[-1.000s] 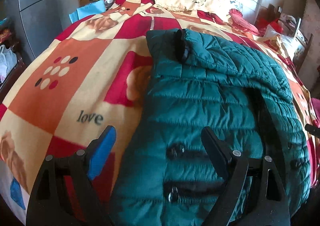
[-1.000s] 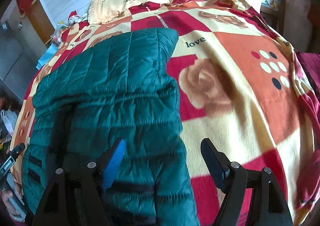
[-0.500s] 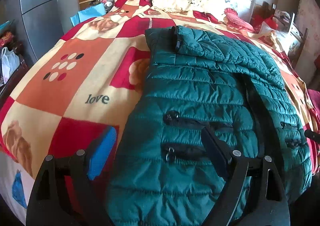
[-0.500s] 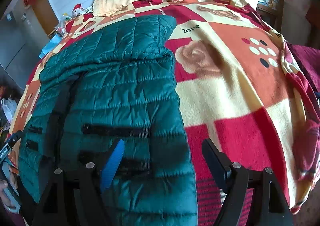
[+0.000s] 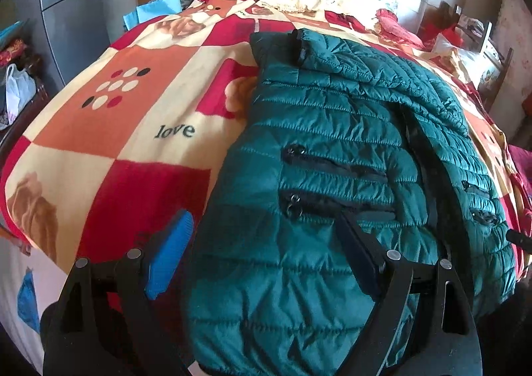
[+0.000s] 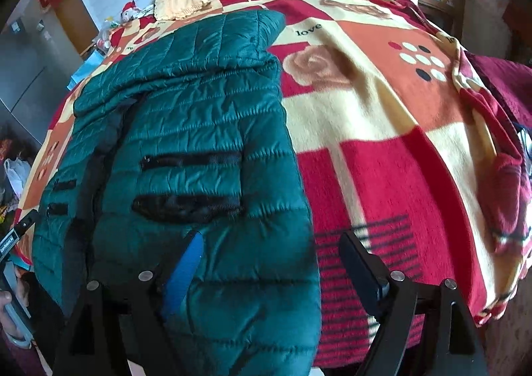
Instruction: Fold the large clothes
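Lying flat on the patterned blanket (image 5: 139, 150): green quilted jacket (image 5: 332, 183), left gripper (image 5: 262, 256) and right gripper (image 6: 269, 263) over its hem, fingers spread apart, gripping nothing.

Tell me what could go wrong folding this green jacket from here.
The jacket is puffy and slick, so a fold may spring back open. Its hem hangs over the bed edge, so it could slide off when pulled. Both the left gripper and right gripper are open, holding nothing.
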`<action>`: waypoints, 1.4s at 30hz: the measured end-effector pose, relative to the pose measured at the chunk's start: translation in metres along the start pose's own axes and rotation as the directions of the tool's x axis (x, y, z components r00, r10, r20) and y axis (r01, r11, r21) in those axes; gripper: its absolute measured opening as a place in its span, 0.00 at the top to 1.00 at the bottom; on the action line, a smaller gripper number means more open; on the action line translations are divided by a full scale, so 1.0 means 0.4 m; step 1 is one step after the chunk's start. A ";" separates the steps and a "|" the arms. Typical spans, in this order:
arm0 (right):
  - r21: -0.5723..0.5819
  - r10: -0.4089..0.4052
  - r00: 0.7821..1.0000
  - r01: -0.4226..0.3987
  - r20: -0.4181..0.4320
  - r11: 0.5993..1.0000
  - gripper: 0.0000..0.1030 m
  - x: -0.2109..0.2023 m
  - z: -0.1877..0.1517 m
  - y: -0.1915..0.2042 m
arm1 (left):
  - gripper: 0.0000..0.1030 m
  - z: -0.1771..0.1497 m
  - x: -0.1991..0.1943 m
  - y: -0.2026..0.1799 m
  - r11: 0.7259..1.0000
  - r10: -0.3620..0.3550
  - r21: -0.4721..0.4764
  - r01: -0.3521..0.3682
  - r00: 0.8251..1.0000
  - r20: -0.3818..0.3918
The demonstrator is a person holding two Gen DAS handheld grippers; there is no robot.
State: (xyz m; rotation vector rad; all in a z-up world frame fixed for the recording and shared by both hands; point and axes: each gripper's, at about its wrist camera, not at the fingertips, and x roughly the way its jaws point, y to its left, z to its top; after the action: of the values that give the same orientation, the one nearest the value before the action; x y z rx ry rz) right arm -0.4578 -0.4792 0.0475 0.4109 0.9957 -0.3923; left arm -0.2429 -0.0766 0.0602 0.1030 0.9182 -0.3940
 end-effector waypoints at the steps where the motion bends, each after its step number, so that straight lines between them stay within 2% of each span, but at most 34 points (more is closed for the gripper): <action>1: 0.000 0.002 1.000 -0.002 -0.004 1.000 0.21 -0.001 -0.006 -0.002 | 0.15 -0.003 -0.001 0.003 1.000 0.000 -0.004 0.000 1.000 -0.004; 20: 0.014 0.020 0.999 -0.019 -0.049 1.000 0.19 -0.008 -0.080 -0.022 | 0.15 -0.058 -0.016 0.051 1.000 0.003 -0.030 -0.005 0.999 -0.049; 26: 0.019 0.024 0.998 -0.023 -0.056 1.000 0.18 -0.008 -0.088 -0.023 | 0.15 -0.062 -0.024 0.112 0.995 -0.033 -0.100 0.026 0.997 -0.074; 31: 0.030 0.031 0.998 -0.030 -0.055 0.999 0.16 -0.003 -0.090 -0.037 | 0.15 -0.062 -0.011 0.162 0.979 -0.104 -0.190 0.080 0.987 -0.119; 34: 0.064 0.055 0.997 -0.052 -0.050 0.997 0.16 0.005 -0.087 -0.053 | 0.15 -0.067 0.004 0.156 0.977 -0.116 -0.196 0.086 0.983 -0.142; 39: 0.069 0.090 0.995 -0.086 -0.050 0.994 0.16 0.016 -0.084 -0.055 | 0.15 -0.085 0.037 0.117 0.980 -0.150 -0.156 0.121 0.970 -0.191; 42: 0.082 0.160 0.986 -0.155 -0.056 0.985 0.16 0.021 -0.085 -0.052 | 0.15 -0.088 0.045 0.097 0.983 -0.146 -0.136 0.121 0.970 -0.196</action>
State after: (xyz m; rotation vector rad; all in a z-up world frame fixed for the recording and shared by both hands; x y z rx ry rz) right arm -0.4886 -0.4812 0.0207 0.5709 1.0034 -0.2770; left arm -0.2450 -0.0369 0.0215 -0.0328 1.1555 -0.4567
